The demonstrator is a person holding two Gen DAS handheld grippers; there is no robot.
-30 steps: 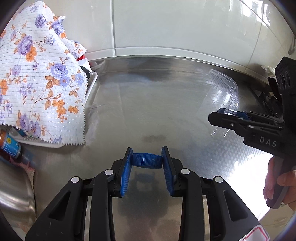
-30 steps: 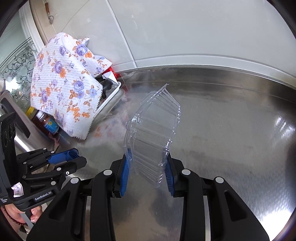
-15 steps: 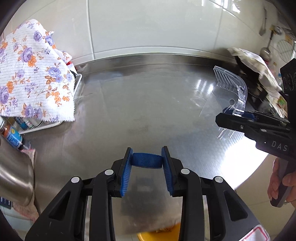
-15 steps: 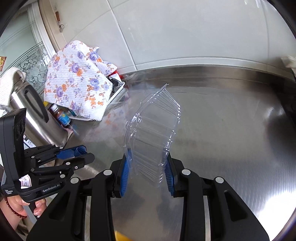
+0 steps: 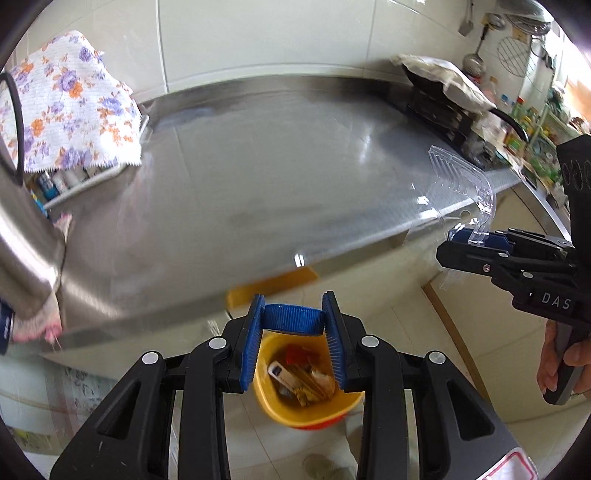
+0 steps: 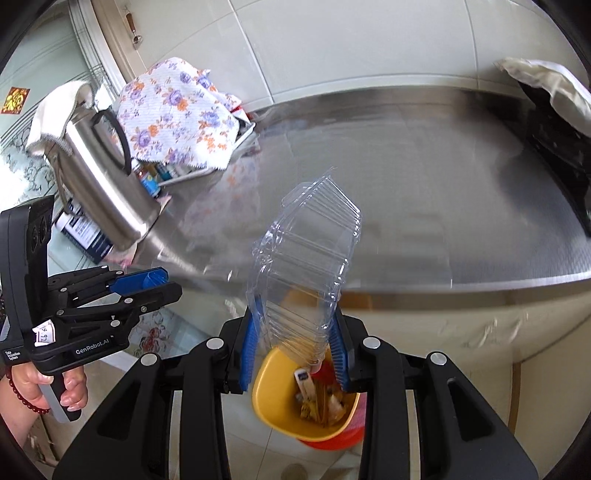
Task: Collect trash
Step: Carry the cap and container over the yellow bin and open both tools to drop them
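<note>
Steel counter (image 5: 258, 177) behind; my left gripper (image 5: 293, 332) pinches a blue cap (image 5: 293, 318), my right gripper (image 6: 293, 343) a clear clamshell (image 6: 306, 258), both partly hiding the yellow bin (image 6: 273, 402).

Wide brushed stainless-steel surface (image 5: 258, 177) fills the view, catching bright glare near its front edge. Behind it, a wall of large pale glossy tiles (image 5: 266, 33) with a raised ledge along the base. At the left end, a white cloth printed with purple and orange flowers (image 5: 74, 103) drapes over a white rack, and a tall steel kettle with a black handle (image 6: 99, 177) stands just beside it. To the right, a black stove (image 5: 439, 107) under a crumpled pale cover. Below, cream floor tiles (image 5: 417, 332), cream cabinet fronts (image 6: 461, 332). Daylight pours in far right.
</note>
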